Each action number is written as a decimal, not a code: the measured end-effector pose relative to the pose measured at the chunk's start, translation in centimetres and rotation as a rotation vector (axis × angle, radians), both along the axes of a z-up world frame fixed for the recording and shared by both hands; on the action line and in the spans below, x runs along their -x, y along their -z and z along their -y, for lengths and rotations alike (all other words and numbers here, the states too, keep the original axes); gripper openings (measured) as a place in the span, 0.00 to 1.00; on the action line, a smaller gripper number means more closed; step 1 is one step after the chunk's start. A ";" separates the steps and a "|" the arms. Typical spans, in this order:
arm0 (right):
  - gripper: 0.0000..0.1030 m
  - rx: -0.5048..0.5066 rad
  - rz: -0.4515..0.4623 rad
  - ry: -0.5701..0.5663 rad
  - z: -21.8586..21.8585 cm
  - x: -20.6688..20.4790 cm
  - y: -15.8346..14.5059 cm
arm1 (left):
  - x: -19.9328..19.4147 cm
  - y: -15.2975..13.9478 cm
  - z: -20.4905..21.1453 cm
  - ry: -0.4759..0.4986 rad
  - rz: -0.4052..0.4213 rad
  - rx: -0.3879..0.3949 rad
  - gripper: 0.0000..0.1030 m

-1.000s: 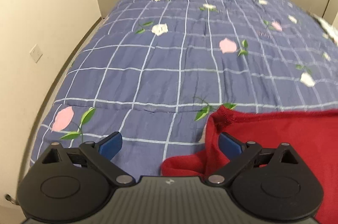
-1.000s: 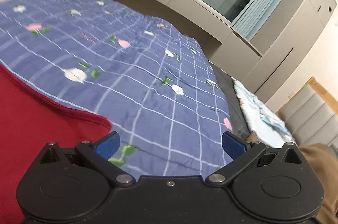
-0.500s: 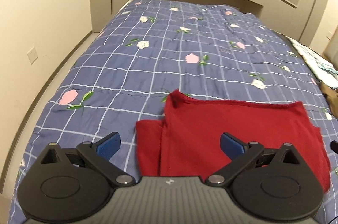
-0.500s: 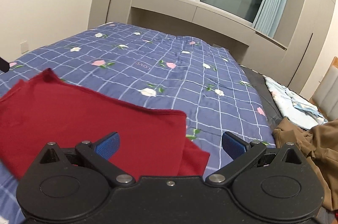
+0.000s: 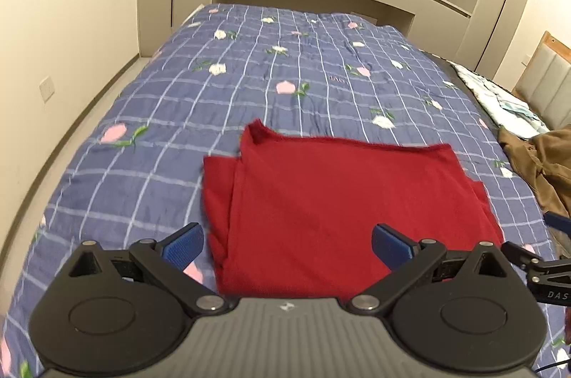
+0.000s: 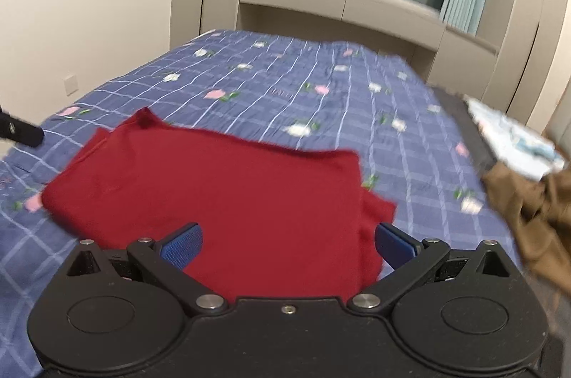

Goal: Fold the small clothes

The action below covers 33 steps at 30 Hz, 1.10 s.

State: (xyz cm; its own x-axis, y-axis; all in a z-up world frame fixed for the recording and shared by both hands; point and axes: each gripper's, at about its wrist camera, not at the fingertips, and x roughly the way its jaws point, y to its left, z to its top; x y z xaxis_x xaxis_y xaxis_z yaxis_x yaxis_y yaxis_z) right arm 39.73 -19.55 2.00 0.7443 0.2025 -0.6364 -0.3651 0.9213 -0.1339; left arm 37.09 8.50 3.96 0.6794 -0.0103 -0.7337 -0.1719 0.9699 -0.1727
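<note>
A red garment (image 5: 339,199) lies folded flat on the blue checked bedspread (image 5: 285,75), with a sleeve layer sticking out along its left side. My left gripper (image 5: 287,248) hovers open above the near edge of the cloth and holds nothing. In the right wrist view the same red garment (image 6: 221,189) fills the middle, and my right gripper (image 6: 287,246) is open over its near right part, also with nothing in it. The right gripper's tip (image 5: 556,223) shows at the far right of the left wrist view.
A brown garment (image 6: 535,210) is heaped at the bed's right side, with a light patterned cloth (image 6: 514,139) behind it. A beige wall with an outlet (image 5: 46,87) runs along the left. Built-in cabinets and a window stand past the bed's far end.
Both grippers have pulled back and up from the bed, so the whole folded red garment has come into view. Both stay open.
</note>
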 end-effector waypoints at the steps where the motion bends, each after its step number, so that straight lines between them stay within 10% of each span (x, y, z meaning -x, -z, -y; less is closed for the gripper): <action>1: 0.99 -0.014 -0.022 0.006 -0.1 0.6 0.1 | 0.5 0.2 0.2 0.001 -0.007 0.008 0.99; 16: 0.99 -0.081 -0.146 0.119 -0.5 8.1 2.6 | 5.9 5.0 0.3 -0.092 -0.115 0.200 0.99; 33: 0.99 -0.114 -0.220 0.197 0.3 8.0 3.0 | 5.9 6.4 1.5 -0.100 -0.172 0.217 0.99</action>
State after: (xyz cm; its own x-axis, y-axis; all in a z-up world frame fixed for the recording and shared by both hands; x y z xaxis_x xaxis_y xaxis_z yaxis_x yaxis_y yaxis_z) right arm 31.76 -19.89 -0.97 0.6234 0.1473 -0.7679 -0.1864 0.9818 0.0370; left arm 31.20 7.02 -2.40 0.5507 -0.1190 -0.8262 -0.3098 0.8900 -0.3347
